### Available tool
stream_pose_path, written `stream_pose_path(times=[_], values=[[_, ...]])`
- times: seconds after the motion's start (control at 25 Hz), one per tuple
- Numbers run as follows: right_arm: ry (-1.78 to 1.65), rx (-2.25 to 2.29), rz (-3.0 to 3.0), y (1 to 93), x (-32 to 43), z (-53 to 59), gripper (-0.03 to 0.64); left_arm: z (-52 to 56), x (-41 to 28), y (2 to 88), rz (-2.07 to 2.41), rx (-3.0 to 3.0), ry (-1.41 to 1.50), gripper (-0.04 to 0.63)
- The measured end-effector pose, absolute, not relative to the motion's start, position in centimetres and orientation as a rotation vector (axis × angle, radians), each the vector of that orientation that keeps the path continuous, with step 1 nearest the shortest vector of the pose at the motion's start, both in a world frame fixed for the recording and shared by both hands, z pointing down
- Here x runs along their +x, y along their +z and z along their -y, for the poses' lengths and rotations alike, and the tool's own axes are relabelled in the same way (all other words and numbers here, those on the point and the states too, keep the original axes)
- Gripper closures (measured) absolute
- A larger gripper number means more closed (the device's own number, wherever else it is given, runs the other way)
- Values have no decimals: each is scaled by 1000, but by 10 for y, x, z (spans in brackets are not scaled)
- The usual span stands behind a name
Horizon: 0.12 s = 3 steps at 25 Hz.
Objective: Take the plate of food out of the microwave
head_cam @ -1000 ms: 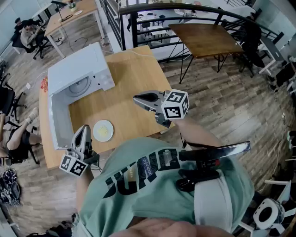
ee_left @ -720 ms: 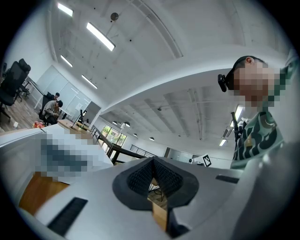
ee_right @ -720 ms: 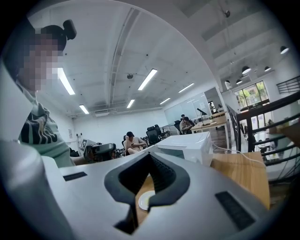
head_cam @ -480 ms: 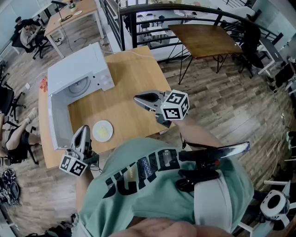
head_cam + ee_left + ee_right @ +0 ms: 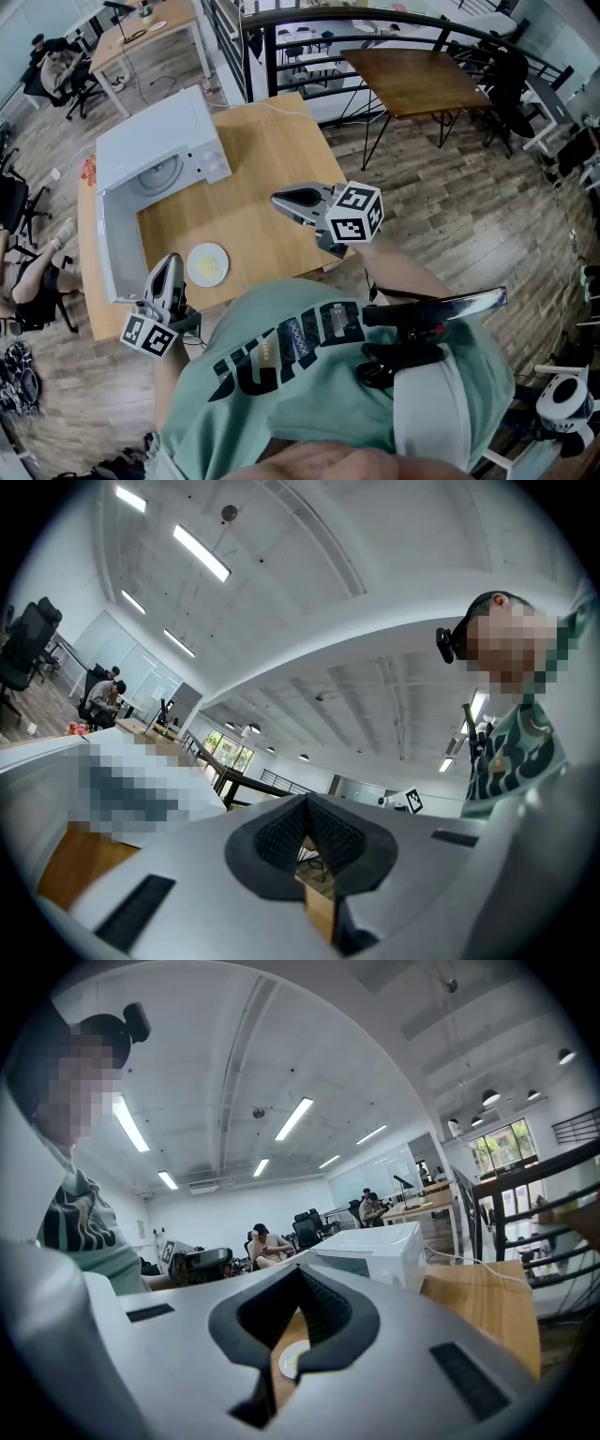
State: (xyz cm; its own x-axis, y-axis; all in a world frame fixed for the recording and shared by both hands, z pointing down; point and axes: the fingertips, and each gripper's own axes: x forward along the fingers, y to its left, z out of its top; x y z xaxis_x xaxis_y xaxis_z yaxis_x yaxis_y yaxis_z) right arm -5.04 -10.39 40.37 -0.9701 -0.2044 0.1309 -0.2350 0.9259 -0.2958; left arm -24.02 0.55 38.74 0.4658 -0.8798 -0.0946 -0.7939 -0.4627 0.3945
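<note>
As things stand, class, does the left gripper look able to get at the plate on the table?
Probably yes. The plate lies in the open on the table, outside the microwave, with the left gripper beside it and nothing between. Its jaws are shut, so they must open first.

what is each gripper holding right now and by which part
Nothing is held. The left gripper and the right gripper are both shut and empty; the plate of food sits free on the table by the open microwave.
</note>
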Motion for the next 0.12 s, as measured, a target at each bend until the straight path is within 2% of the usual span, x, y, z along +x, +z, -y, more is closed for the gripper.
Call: stream_pose_path(times=[0.12], values=[[478, 338, 2985, 403, -51, 104, 611, -5, -240, 386, 1426, 2425, -414, 592]])
